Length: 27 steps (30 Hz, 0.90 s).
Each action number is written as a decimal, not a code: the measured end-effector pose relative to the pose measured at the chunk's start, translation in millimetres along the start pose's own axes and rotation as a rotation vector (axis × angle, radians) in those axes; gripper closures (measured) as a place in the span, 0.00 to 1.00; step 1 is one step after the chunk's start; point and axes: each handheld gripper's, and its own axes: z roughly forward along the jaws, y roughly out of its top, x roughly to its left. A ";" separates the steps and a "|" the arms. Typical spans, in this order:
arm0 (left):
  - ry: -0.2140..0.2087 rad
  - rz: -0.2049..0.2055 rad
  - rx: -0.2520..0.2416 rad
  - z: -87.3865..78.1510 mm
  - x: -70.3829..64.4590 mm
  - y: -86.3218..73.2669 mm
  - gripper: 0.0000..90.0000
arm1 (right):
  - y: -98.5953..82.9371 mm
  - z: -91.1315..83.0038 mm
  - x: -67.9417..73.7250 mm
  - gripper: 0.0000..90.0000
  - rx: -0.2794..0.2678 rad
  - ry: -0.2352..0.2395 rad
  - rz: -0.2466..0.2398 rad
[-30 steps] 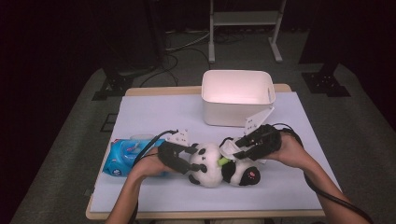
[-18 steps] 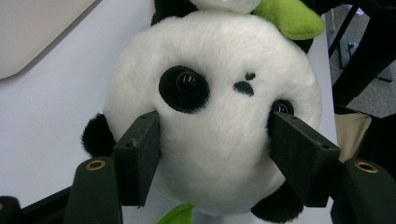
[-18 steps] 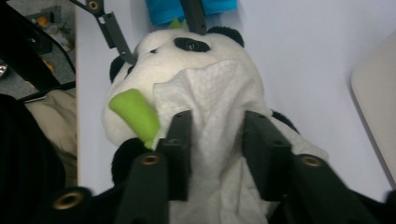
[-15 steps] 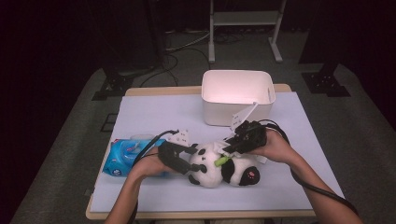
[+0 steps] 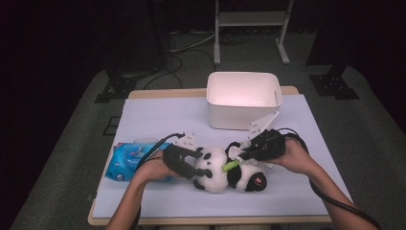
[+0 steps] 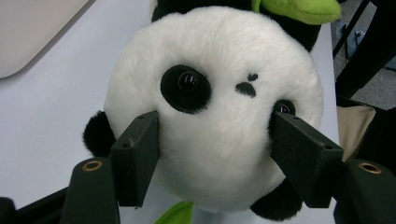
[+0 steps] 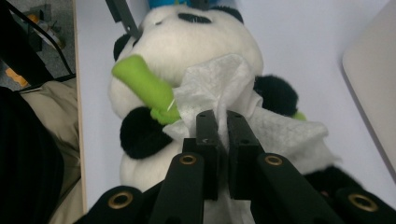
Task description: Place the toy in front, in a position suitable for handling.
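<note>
A black-and-white panda plush [image 5: 213, 176] lies on the pale table cover near the front edge. My left gripper [image 5: 197, 166] comes in from the left with its jaws pressed on both sides of the panda's head [image 6: 219, 116]. My right gripper [image 5: 241, 155] is shut on a crumpled white wipe [image 7: 219, 86] and holds it against the panda's chest, beside the green bamboo stalk [image 7: 144, 86]. The wipe [image 5: 234, 152] lies on the black body, and the stalk [image 5: 230, 166] sticks out below it.
A white plastic bin [image 5: 239, 120] stands behind the panda at the back middle. A blue pack of wipes [image 5: 125, 162] lies by my left forearm. The table's front edge [image 5: 215, 220] runs close below the plush. Dark stands surround the table.
My right gripper slid left over the panda with the wipe, then came back a little to the right. The left gripper kept its hold on the head.
</note>
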 end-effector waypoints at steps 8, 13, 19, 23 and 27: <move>-0.003 -0.004 0.013 -1.3 2.2 5.2 0.29 | -25.3 -8.0 3.0 0.94 -0.020 0.007 0.028; -0.006 0.004 0.042 -1.5 3.2 10.1 0.27 | -36.7 -13.3 5.6 0.94 -0.030 0.009 0.035; -0.018 0.000 0.055 -1.0 4.8 10.6 0.28 | -50.8 -16.3 8.8 0.94 -0.040 0.016 0.056; -0.020 0.000 0.060 0.7 5.0 11.1 0.29 | -61.6 -18.7 9.5 0.94 -0.030 0.012 0.081; -0.018 -0.004 0.063 0.7 5.2 11.3 0.31 | -72.6 -20.4 9.6 0.94 -0.013 0.010 0.099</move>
